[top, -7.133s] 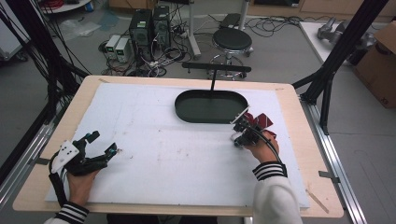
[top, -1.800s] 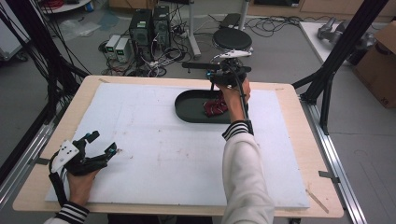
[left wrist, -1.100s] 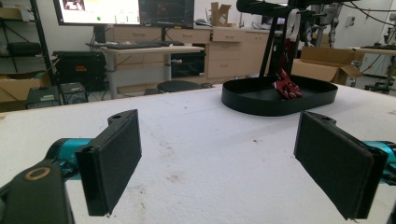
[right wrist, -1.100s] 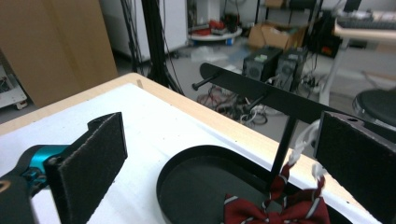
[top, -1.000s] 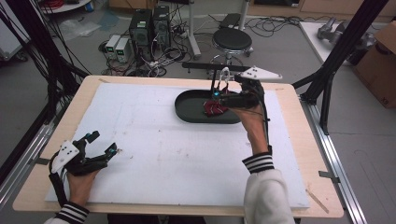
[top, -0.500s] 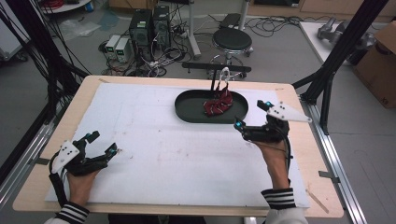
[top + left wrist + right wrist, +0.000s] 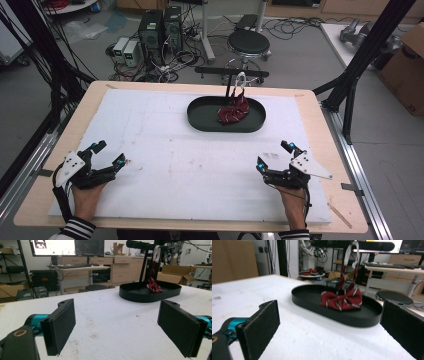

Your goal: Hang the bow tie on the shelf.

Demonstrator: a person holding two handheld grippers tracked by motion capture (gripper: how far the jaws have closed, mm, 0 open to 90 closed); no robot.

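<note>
A dark red bow tie with pale stripes rests in the black oval tray. Its white strap loops up over the black bar of a stand behind the tray. My right gripper sits low at the table's front right, open and empty, facing the tray. At the front left, my left gripper rests open on the white mat with nothing between its pads.
A white mat covers most of the wooden table. Black frame posts rise at both sides. A stool and computer boxes stand on the floor beyond the far edge.
My right gripper carried the bow tie from the mat to the tray, hung its strap on the stand bar, let go, and drew back to the front right. The left gripper stayed put.
</note>
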